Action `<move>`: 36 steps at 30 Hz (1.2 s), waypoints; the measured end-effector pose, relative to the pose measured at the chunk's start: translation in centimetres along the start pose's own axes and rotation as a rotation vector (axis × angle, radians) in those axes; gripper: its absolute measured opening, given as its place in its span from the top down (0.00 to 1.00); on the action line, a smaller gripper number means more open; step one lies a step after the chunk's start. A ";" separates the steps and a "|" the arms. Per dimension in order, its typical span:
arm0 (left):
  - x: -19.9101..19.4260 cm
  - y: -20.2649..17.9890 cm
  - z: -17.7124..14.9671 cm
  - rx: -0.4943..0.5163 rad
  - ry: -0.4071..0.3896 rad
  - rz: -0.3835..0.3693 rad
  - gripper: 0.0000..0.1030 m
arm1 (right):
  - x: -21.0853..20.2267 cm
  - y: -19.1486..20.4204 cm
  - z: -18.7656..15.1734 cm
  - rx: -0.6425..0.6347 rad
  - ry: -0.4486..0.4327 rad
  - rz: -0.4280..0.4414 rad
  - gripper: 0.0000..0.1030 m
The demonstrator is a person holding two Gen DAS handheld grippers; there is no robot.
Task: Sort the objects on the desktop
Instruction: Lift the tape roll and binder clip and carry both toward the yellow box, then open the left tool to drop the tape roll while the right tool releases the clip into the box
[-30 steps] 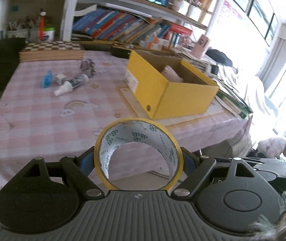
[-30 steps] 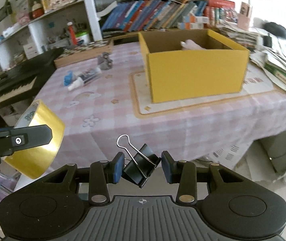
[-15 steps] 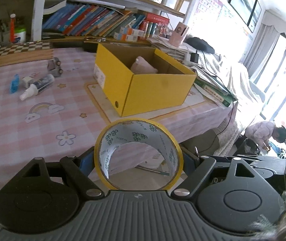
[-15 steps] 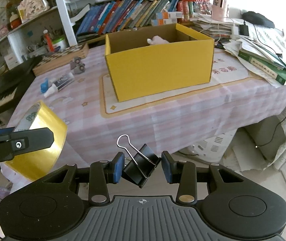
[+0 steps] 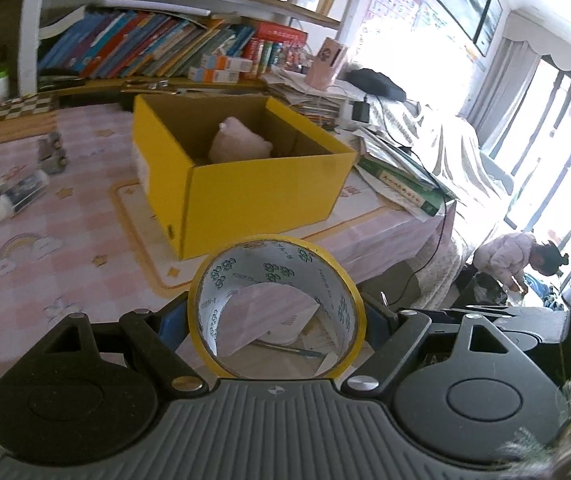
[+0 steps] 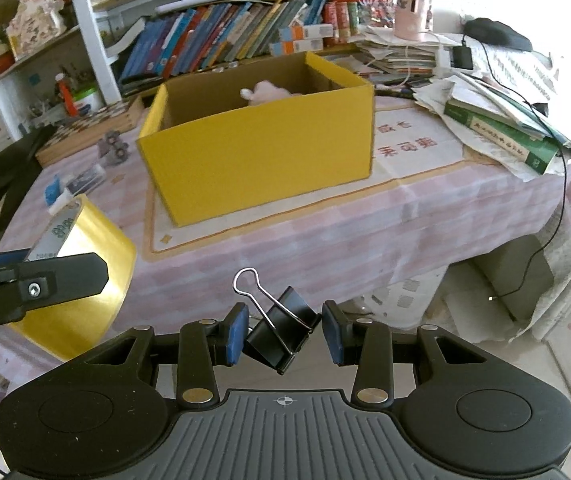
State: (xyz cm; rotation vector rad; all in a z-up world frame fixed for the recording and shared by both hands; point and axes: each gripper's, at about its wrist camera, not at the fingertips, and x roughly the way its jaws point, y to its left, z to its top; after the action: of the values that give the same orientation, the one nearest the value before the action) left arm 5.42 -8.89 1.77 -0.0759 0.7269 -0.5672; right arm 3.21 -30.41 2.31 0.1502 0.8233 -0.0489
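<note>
Left claw point(image 5: 276, 314) pinching a roll of yellow tape point(image 5: 276, 308) across its width: glossy yellow outer band, white printed cardboard core, round hollow facing the lens. Blue pads pressed on either flank of the ring. In the right wrist view, same roll point(image 6: 75, 276) seen side-on, shiny gold face, held off the near bench edge, left of and nearer than the yellow box point(image 6: 257, 152).

Right claw point(image 6: 283, 334) clamped on a black binder clip point(image 6: 281, 332): folded sheet-steel body, tilted, one silver wire handle looping up and to the left. Blue fingertips point(image 6: 234, 334) against the clip on the left; right pad just beside it, contact hard to tell.

Yellow box: smooth painted cardboard, brown raw inside, open top, square corners, standing on a cream mat with an orange border. Inside, a soft pale pink plush point(image 5: 239, 146) against the back half.

Bench point(image 6: 325, 220) draped in a pink checked cloth hanging over the near edge. Left of the box, a small tube point(image 5: 15, 196) and a grey toy point(image 5: 51, 154) lying well apart from it. Right of the box, a slumped stack of papers and a green book point(image 6: 501, 140) reaching the bench corner. Open air above the box rim; both claws short of the near bench edge.
</note>
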 end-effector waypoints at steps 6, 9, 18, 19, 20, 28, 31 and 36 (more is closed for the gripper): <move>1.6 -2.1 1.6 0.028 -0.036 -0.003 0.20 | 0.7 -2.6 1.9 0.005 -0.016 -0.005 0.61; 2.3 -2.8 2.5 0.037 -0.063 0.004 0.20 | 0.9 -3.7 3.1 -0.001 -0.035 -0.002 0.61; 3.0 -4.3 7.7 0.061 -0.211 0.035 0.20 | 0.1 -5.9 8.9 -0.075 -0.188 0.052 0.61; 3.0 -4.4 8.4 0.065 -0.230 0.041 0.20 | 0.1 -6.0 9.8 -0.091 -0.211 0.061 0.61; 3.2 -4.4 9.2 0.070 -0.250 0.050 0.20 | 0.1 -6.1 10.6 -0.104 -0.229 0.070 0.61; 5.6 -4.1 13.6 0.101 -0.315 0.136 0.20 | 2.4 -5.4 16.0 -0.223 -0.307 0.141 0.61; 7.1 -3.5 14.6 0.110 -0.302 0.167 0.20 | 3.7 -4.7 17.5 -0.279 -0.309 0.162 0.61; 10.2 -2.4 15.3 0.151 -0.232 0.214 0.20 | 6.5 -3.4 18.9 -0.398 -0.284 0.176 0.61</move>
State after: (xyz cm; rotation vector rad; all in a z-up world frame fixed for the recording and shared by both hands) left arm 20.37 -18.17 7.65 0.0752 0.4578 -0.3986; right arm 21.03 -36.55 9.88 -0.1580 0.5206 0.2541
